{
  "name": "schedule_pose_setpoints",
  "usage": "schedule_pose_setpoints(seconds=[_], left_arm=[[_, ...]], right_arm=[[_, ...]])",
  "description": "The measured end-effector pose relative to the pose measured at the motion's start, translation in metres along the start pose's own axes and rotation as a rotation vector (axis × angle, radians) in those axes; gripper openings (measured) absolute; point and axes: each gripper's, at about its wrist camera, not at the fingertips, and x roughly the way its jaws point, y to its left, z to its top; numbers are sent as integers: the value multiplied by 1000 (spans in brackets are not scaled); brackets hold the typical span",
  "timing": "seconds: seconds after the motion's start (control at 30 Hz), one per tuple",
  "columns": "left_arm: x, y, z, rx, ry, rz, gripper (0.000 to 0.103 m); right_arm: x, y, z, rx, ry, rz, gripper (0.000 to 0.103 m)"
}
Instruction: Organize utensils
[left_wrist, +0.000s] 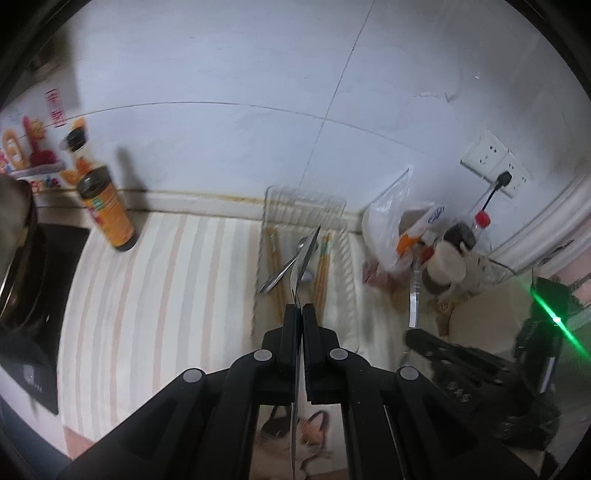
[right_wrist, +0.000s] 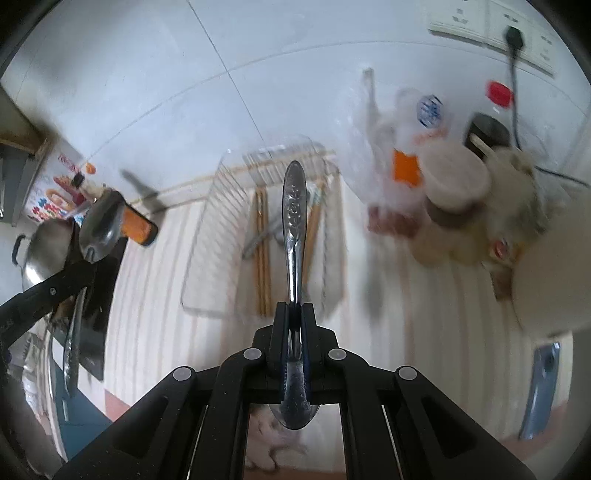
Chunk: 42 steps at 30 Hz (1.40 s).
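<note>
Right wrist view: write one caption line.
Right gripper shut on a metal spoon above the clear tray.

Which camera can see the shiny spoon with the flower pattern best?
The right wrist view. The patterned spoon is held in the right gripper, so its decorated handle fills the middle, face on. In the left wrist view, the right gripper sits low right and that spoon cannot be made out.

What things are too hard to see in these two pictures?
- Left wrist view: the utensil in the left gripper shows edge-on, so its kind is unclear.
- Right wrist view: the spoon has its bowl partly hidden behind the right gripper.
- Both views: tray contents and the bag are motion-blurred.
</note>
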Motion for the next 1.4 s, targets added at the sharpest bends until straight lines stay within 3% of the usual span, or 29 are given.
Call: schedule_pose_setpoints(seconds=[0.23, 0.43, 0.57, 0.67, 0.7, 0.77, 0.8, 0.93, 1.0, 1.07, 1.13, 1.2, 1.4], left_arm=[[53, -5, 39, -2, 74, -7, 1], [100, 8, 48, -52, 162, -20, 1], [110, 16, 44, -72, 192, 18, 3], [105, 20, 34, -64, 173, 81, 8], [104, 21, 30, -54, 170, 116, 17], [101, 22, 20, -25, 149, 200, 46], [98, 23, 14, -19, 129, 231, 67], [86, 27, -7, 7, 77, 291, 77], [83, 29, -15, 3, 73, 300, 90], [77, 27, -23, 10, 65, 308, 95], [70, 24, -31, 30, 52, 324, 103], [62, 21, -37, 41, 37, 331, 103], [33, 12, -52, 60, -13, 329, 103]], right_arm=[[51, 5, 44, 44, 61, 29, 6], [90, -1, 64, 71, 111, 15, 7], [101, -7, 67, 83, 154, 10, 8], [94, -9, 60, 57, 134, -33, 28], [90, -9, 56, 41, 122, -52, 34], [81, -7, 45, -1, 95, -110, 41], [77, -6, 40, -14, 83, -132, 48], [63, -6, 15, -47, 44, -200, 72], [58, -7, 4, -52, 36, -217, 75], [52, -9, -7, -52, 30, -236, 78], [45, -11, -16, -53, 19, -251, 94], [36, -11, -24, -57, 6, -266, 103], [0, -8, -42, -50, -57, -300, 103]])
